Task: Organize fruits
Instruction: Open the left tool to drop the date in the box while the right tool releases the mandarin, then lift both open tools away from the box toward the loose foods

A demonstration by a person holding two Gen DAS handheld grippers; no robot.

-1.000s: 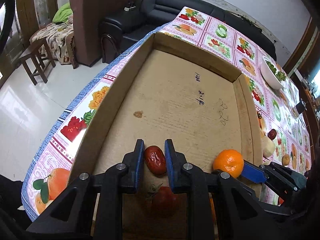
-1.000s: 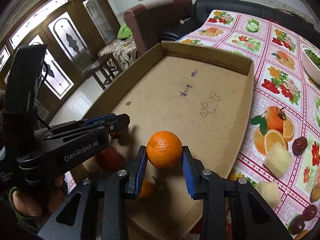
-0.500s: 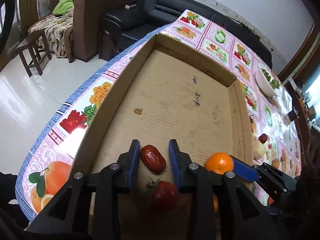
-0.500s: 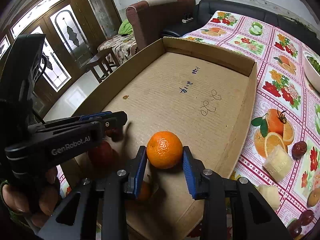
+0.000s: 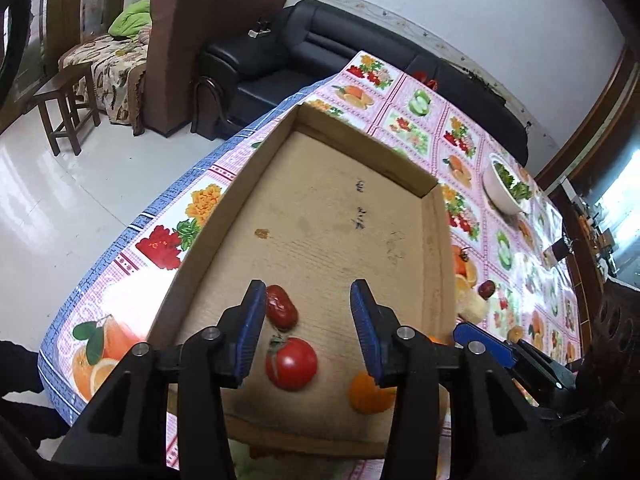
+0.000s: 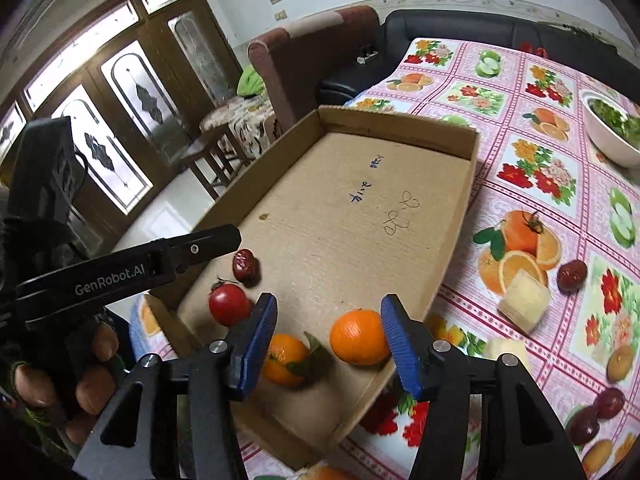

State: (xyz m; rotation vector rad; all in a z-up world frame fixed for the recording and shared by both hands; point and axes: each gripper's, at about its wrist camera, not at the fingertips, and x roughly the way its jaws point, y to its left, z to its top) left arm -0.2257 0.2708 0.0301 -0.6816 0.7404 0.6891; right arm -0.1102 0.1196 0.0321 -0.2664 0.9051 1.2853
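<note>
A shallow cardboard box (image 5: 434, 248) (image 6: 460, 240) lies on the fruit-print tablecloth. Near its front end lie a red date (image 5: 282, 312) (image 6: 245, 264), a tomato (image 5: 292, 364) (image 6: 228, 304) and two oranges. My left gripper (image 5: 308, 312) (image 6: 232, 240) hangs above them, jaws opening. The date rests on the box floor beside the left pad, free of any grip. My right gripper (image 6: 330, 320) (image 5: 484, 344) is opening too. One orange (image 6: 358, 342) (image 5: 370, 394) sits on the box floor close to its right pad. A leafy orange (image 6: 284, 360) is partly hidden behind its left finger.
On the tablecloth right of the box lie dark dates (image 6: 572, 276), pale fruit chunks (image 6: 522, 300) and small brown fruits (image 6: 620, 364). A white bowl of greens (image 6: 612, 136) (image 5: 504, 192) stands farther back. A sofa, an armchair and a stool stand past the table's far and left edges.
Both grippers opened and drew back and up. The date left the left jaws and the orange left the right jaws; both now rest on the box floor.
</note>
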